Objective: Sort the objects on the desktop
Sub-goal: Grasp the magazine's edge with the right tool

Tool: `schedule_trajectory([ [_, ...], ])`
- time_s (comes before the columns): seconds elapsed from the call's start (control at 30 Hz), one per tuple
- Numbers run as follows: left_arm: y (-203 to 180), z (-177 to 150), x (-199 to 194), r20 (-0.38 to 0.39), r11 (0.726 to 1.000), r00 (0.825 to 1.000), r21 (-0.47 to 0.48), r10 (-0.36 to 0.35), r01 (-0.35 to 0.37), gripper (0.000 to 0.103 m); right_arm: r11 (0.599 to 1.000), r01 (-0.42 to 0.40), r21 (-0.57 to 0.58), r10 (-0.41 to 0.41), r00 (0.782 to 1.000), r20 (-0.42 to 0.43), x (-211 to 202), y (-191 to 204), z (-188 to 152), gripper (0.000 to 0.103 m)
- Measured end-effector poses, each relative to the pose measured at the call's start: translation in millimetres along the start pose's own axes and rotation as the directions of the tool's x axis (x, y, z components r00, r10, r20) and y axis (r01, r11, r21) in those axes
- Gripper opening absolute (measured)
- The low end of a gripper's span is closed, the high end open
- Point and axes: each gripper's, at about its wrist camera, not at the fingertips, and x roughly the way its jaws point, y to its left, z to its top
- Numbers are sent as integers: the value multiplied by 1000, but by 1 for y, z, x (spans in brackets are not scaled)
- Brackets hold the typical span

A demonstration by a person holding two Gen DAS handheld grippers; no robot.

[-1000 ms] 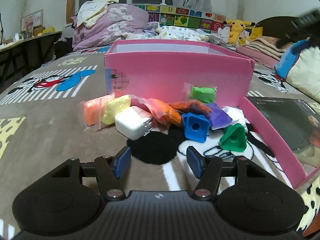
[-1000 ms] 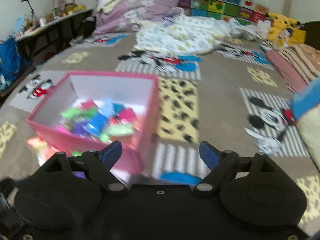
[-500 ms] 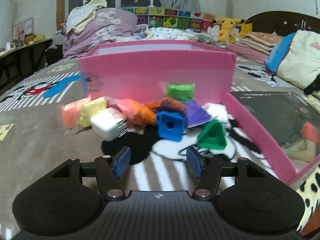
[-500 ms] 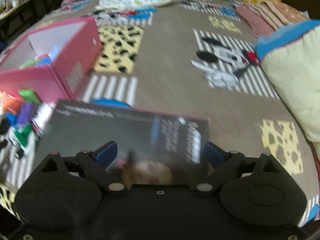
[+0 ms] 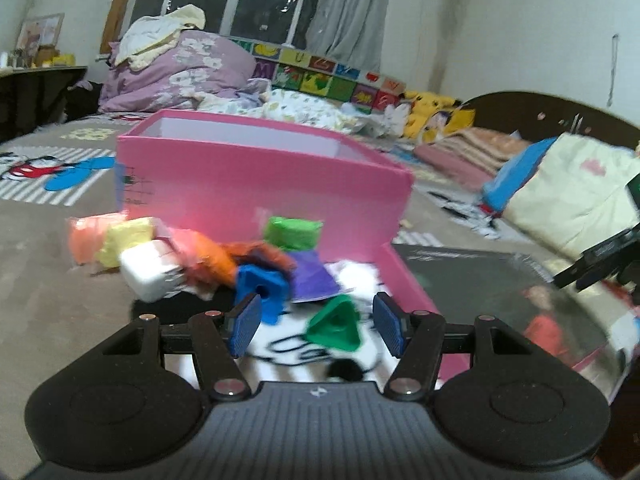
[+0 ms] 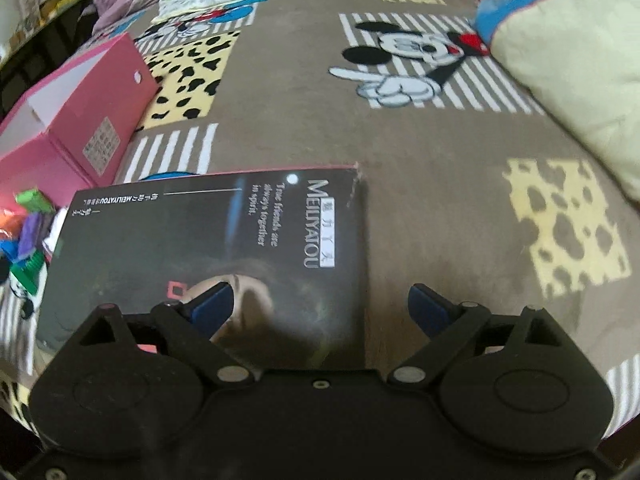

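A: Green triangular block (image 5: pixel 335 326) lay on the blanket (image 5: pixel 52 300), directly ahead of the left gripper (image 5: pixel 316 330), between its separated jaws but ungripped.

B: Count of nearby items?

A: One blue square block (image 5: pixel 262 288), one white cube (image 5: pixel 150 276), one pink box (image 5: pixel 264 184) behind.

B: Right gripper (image 6: pixel 320 306)?

A: Jaws apart, empty, above the single dark box lid (image 6: pixel 208 248).

Two black handheld tools with blue pads

The left tool (image 5: pixel 316 330) had a ribbed grey-black body, a small white mark, silver pivot screws and round side discs. The right tool (image 6: pixel 320 306) was plain matte black with matching screws.
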Motion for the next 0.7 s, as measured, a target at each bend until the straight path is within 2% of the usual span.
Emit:
schedule_trajectory([
  [0.2,-19,-8,8,-22,992,992,-45,-121,120,61,998,-27,48,27,1000,-3,2,-14,-7,94],
  [0.3,-27,-14,13,-33,980,982,-78,-184,181,75,996,-50,68,52,998,-19,5,-19,-9,94],
  [0.4,-36,-19,23,-49,967,970,-111,-237,231,75,996,-63,65,66,997,-36,8,-18,-11,94],
  [0.6,-50,-29,44,-93,963,964,-133,-248,234,75,992,-85,94,90,995,-53,16,-19,-13,95],
  [0.7,-53,-32,52,-110,959,959,-149,-260,242,75,986,-120,116,130,989,-77,21,-18,-14,98],
])
